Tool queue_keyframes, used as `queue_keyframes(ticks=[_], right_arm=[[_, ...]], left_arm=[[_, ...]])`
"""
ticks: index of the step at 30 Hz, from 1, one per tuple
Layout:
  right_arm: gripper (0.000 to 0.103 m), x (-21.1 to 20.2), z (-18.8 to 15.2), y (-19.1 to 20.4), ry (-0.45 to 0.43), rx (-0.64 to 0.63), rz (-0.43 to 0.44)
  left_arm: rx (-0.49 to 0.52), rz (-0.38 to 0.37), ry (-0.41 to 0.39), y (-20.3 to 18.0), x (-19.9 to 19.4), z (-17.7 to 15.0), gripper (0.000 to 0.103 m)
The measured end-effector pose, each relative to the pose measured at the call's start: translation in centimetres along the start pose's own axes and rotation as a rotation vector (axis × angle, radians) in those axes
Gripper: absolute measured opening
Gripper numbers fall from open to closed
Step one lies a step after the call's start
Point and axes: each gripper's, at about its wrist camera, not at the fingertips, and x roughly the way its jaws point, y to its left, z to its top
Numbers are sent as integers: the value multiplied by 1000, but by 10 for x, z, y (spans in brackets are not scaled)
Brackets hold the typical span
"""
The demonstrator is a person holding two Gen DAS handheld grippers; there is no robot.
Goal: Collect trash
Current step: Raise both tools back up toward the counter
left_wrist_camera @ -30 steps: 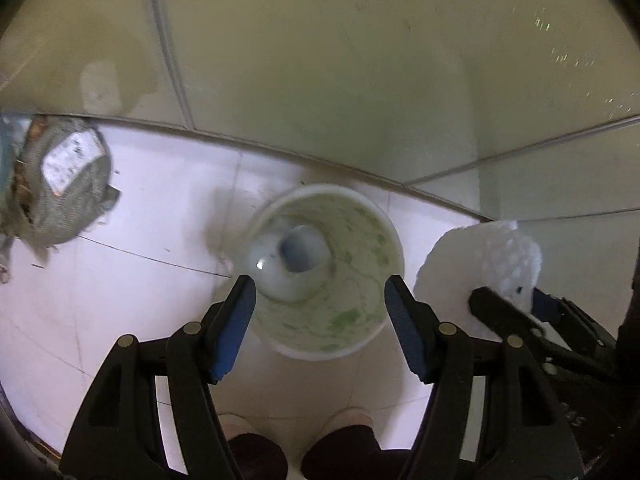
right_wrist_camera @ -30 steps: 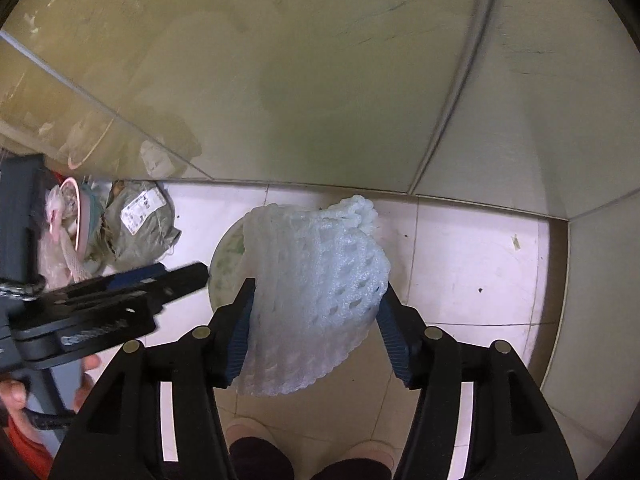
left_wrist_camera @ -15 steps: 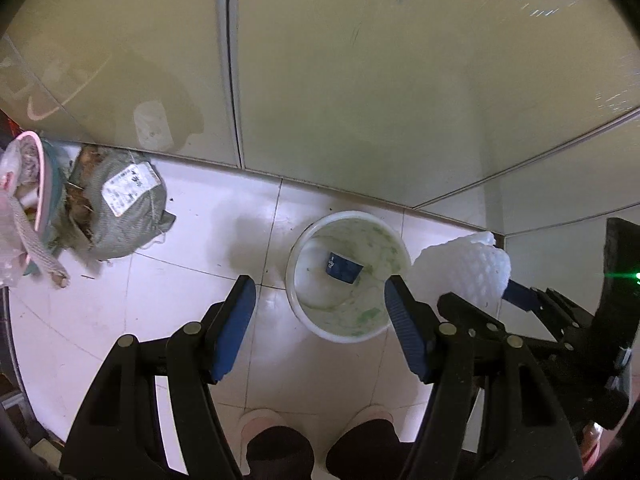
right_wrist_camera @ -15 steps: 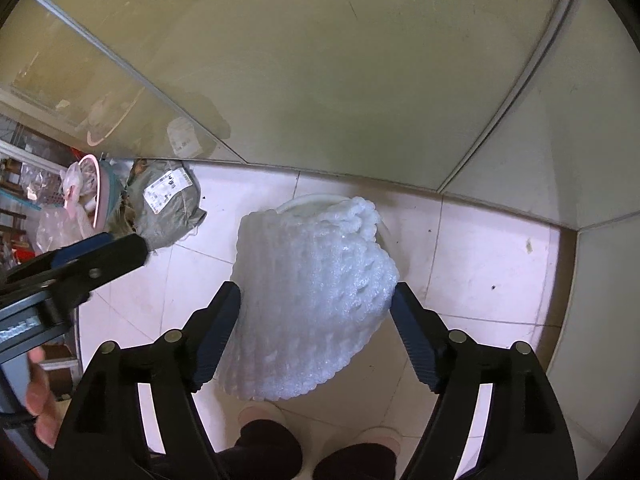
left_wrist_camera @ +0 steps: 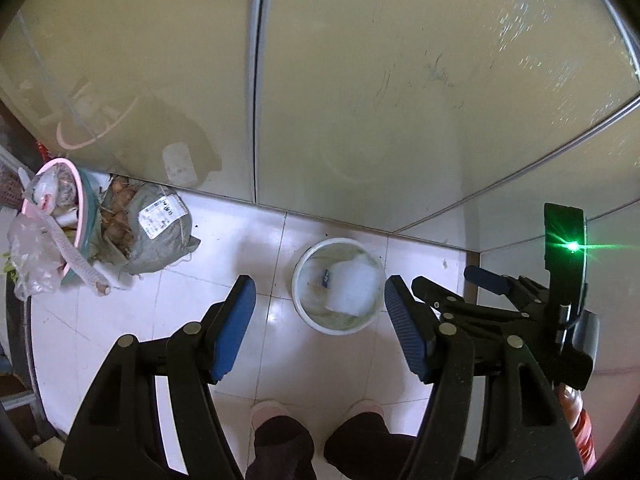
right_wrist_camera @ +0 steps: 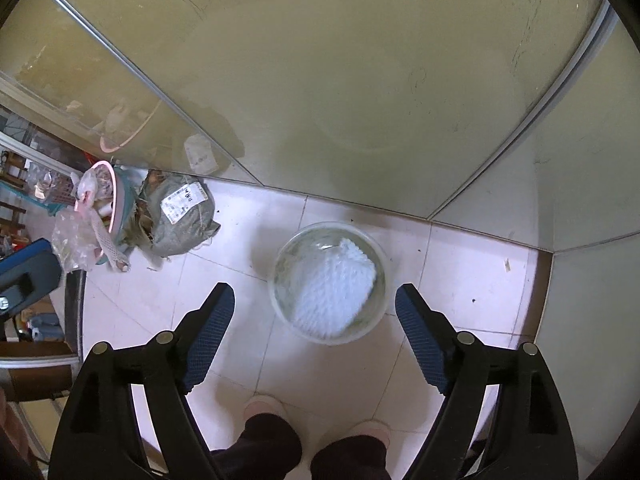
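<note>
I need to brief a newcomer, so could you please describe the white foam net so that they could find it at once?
Start at the tiled floor where the two glossy wall panels meet; a round white bucket stands there. The white foam net lies inside it, a crumpled, honeycomb-textured sheet, unlike the grey labelled sack and pink-rimmed basin further left.

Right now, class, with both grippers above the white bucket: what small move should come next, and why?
Probably swing the right gripper away toward the next piece of trash. The white foam net already lies inside the white bucket, both grippers are open and hold nothing, the left gripper included, so nothing remains to release here. No loose trash shows on the floor nearby.
</note>
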Motion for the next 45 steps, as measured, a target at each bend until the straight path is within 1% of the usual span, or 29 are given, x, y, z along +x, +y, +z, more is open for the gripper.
queue_keyframes(ticks=[2,5,8,12,16,17,20,23,27,30,31,34,38,41,45], right_arm=[[80,-13,1,1,1,15,6],[80,-46,4,6,-11,10,-3],[80,-96,8,12,-36,4,-12],[80,-181,14,20,-98,-8,-35],[80,-269,18,31,-185,-12,-37],[80,-292,19,34,-212,-12,-38],[80,-360,21,44,-301,0,-47],[80,-417,21,52,-395,22,-52],[80,-474,20,67,-506,31,-89],[80,-506,21,76,-582,40,-135],[80,-514,20,79,-602,45,-145],[80,-535,18,81,-661,65,-170],[81,-555,22,76,-698,79,-183],[86,-561,34,69,-721,75,-174],[87,-564,60,54,-749,55,-147]], left_arm=[[-3,2,0,-3,-16,2,66],[-2,16,-4,-11,-48,9,66],[1,8,-22,-23,-94,18,66],[22,-4,-70,-42,-161,33,66],[51,-19,-136,-60,-232,48,66],[60,-26,-159,-65,-255,52,66],[89,-41,-212,-76,-304,63,66],[134,-54,-266,-87,-350,72,66],[202,-62,-343,-101,-404,84,66],[239,-55,-408,-110,-438,89,68],[243,-50,-430,-112,-446,91,70],[252,-41,-478,-115,-465,99,71],[256,-43,-508,-119,-478,117,71],[256,-27,-540,-126,-482,132,71],[226,-10,-585,-136,-482,162,76]])
